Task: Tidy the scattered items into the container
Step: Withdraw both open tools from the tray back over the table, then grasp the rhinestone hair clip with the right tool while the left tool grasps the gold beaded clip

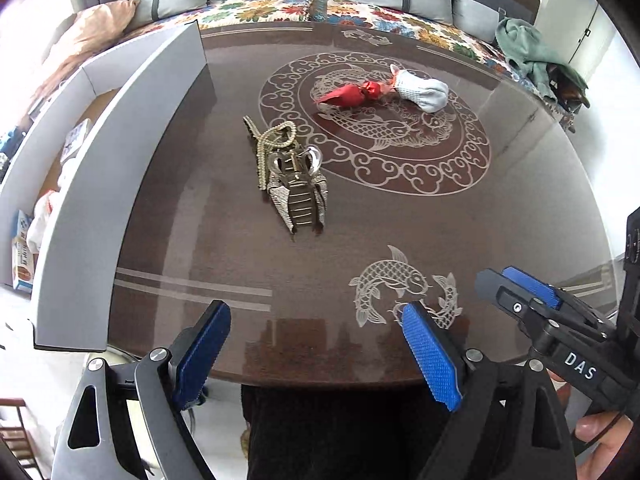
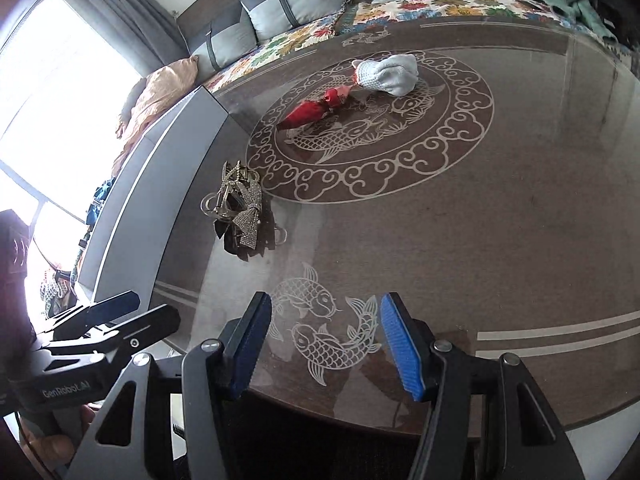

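left tool [image 1: 316,354]: jaws apart, empty, at near edge of surface [image 1: 460,216]. right tool [image 2: 324,344]: jaws apart, empty. rhinestone clip pile [image 1: 294,184] lies ahead of left tool, long axis running away from it, beside grey container [image 1: 116,160] on left. left tool judged nearer. red pouch [image 1: 348,94] and white sock [image 1: 420,88] farther, touching. path unobstructed.

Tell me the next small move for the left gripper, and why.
Probably reach the left gripper forward to the sparkly hair clip. Its jaws are open and empty, the clip is the nearest loose item, and it lies close beside the grey box.
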Demonstrator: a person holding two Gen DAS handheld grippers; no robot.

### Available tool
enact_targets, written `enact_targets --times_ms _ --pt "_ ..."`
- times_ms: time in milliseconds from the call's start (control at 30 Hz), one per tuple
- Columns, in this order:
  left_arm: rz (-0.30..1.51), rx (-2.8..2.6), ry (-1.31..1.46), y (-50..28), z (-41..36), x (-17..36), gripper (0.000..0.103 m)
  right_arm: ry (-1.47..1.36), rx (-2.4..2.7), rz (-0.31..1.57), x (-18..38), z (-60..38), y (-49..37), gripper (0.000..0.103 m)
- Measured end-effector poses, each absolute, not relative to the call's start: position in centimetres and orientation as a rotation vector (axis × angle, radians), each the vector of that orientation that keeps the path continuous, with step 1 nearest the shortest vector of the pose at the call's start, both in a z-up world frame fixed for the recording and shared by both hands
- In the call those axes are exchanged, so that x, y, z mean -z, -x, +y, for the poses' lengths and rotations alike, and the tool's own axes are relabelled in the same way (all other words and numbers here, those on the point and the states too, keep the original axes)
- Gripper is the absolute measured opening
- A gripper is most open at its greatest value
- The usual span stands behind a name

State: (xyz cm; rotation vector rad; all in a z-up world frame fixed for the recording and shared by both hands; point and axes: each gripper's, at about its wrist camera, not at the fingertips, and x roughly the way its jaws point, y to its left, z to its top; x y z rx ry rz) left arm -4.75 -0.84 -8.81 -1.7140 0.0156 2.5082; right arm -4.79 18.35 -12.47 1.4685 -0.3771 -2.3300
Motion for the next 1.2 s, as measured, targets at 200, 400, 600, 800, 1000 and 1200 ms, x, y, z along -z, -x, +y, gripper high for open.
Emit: enact_targets --times_ms 200,400,600,800,1000,1200 --pt "0.023 -2.510 1.739 4.9 -1.6 9.9 0.087 -1.500 2.318 -0.312 13.1 17.0 4.8 0.058" --pt "-0.118 -2.474 1.808 4.4 -4.6 12.4 0.087 -1.477 2.278 -0.217 13.5 14.6 5.3 0.058" --pt "-0.295 -2.463 1.870 3.6 -8.0 13.9 0.087 -1.395 2.185 -0.078 13.7 9.0 7.1 0.058" --pt "-0.337 -2.468 1.849 3.3 -8.7 13.6 0.088 -1.320 2.150 0.065 14.4 3.8 9.5 0.058" --pt "-0.350 -2.443 1.858 3.3 -8.7 14.1 0.088 -1.361 2.154 0.104 15.7 0.9 12.5 0.058" --pt "-0.366 -2.428 1.880 3.5 -9.1 14.5 0.088 -1.386 2.199 0.248 16.8 -0.9 14.4 0.058"
